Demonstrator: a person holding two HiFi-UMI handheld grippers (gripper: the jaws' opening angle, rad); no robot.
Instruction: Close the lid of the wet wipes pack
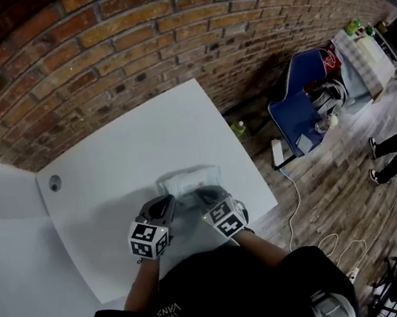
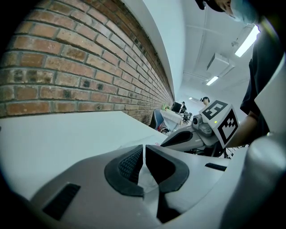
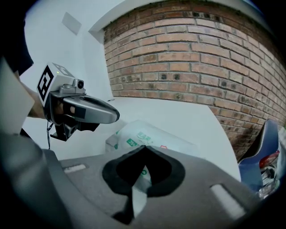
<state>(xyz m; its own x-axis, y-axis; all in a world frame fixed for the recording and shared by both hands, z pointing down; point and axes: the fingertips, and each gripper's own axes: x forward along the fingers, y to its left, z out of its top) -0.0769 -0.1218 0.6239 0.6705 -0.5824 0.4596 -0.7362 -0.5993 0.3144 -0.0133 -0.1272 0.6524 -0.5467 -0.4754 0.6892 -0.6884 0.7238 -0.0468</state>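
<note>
The wet wipes pack, white with green print, lies on the white table just ahead of both grippers. In the right gripper view the pack shows beyond the jaws, and its lid is hidden behind them. My left gripper sits at the pack's near left corner. Its pads are closed on a white fold of the wrapper. My right gripper is over the pack's near right part, its fingertips touching each other and shut, with the pack seen under them.
A brick wall runs behind the table. A round grommet sits near the table's left corner. Right of the table's edge stand a blue chair and a cable on the wooden floor.
</note>
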